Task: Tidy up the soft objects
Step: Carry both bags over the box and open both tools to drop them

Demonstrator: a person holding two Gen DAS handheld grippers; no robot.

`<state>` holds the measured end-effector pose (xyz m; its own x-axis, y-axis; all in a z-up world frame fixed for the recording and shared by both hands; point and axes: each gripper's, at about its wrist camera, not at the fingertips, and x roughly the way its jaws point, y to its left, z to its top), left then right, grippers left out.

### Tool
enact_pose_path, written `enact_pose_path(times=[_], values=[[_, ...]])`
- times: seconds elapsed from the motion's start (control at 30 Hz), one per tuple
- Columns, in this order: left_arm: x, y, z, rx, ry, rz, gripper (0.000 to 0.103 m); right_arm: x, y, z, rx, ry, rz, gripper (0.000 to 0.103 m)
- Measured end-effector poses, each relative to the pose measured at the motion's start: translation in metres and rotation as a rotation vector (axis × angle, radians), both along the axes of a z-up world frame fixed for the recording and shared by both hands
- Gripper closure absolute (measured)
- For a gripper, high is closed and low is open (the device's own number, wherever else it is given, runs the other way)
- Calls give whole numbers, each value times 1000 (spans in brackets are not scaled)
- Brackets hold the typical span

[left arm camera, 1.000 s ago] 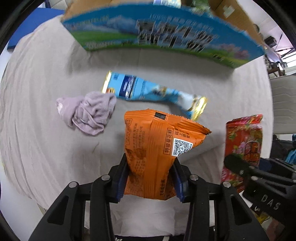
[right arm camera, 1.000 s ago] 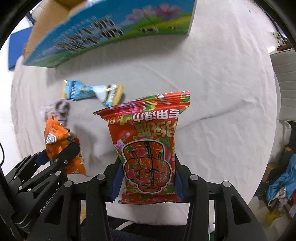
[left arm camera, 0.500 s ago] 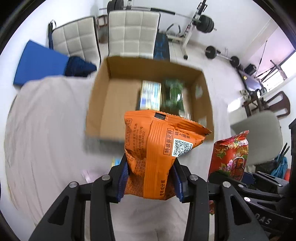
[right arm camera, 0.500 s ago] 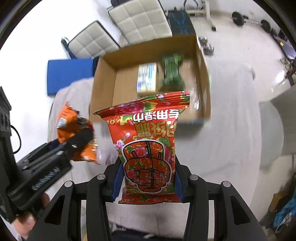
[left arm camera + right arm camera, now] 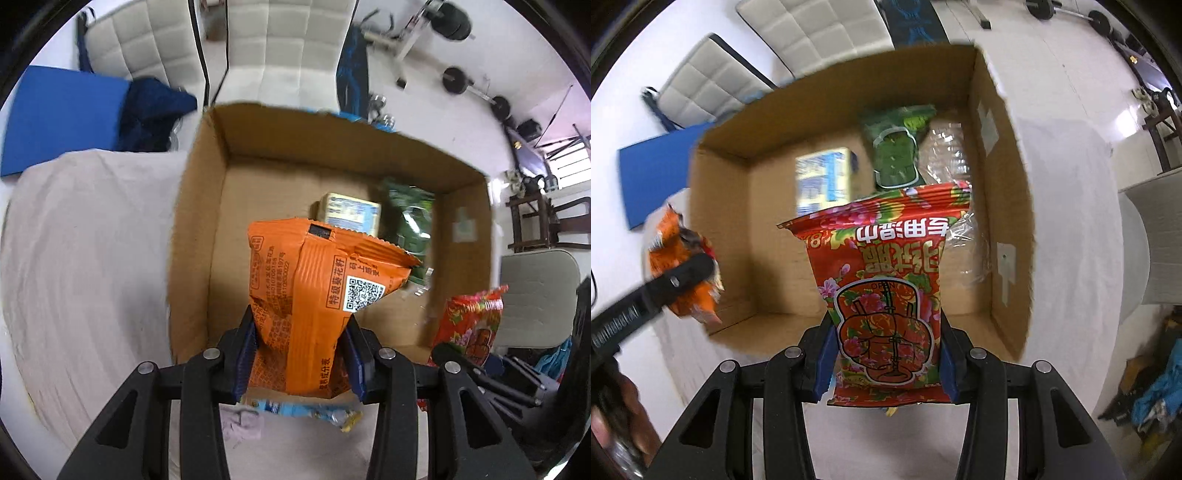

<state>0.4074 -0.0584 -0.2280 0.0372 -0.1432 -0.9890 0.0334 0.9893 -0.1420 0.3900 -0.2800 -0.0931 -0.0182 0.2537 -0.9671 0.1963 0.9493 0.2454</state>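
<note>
above cardboard box [image 5: 199, 229], left gripper [image 5: 301, 354] clamps orange packet [image 5: 314, 295]; right gripper [image 5: 886, 354] clamps red packet [image 5: 890, 280].

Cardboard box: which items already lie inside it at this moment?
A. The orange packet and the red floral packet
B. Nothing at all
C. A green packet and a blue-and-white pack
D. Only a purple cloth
C. Inside the cardboard box lie a green packet and a blue-and-white pack; the orange packet and red floral packet are held in the grippers.
</note>
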Motion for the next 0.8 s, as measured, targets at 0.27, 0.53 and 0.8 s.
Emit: enact_pose_path(times=[0.27,0.53,0.8], values=[[56,-5,-65,43,115,-16,64,13,16,-63,-48,136,32,55],[78,-8,-98,79,171,-38,62,15,27,-84,-74,200,61,53],[78,-8,-90,84,165,-17,48,26,37,-83,-85,190,79,21]])
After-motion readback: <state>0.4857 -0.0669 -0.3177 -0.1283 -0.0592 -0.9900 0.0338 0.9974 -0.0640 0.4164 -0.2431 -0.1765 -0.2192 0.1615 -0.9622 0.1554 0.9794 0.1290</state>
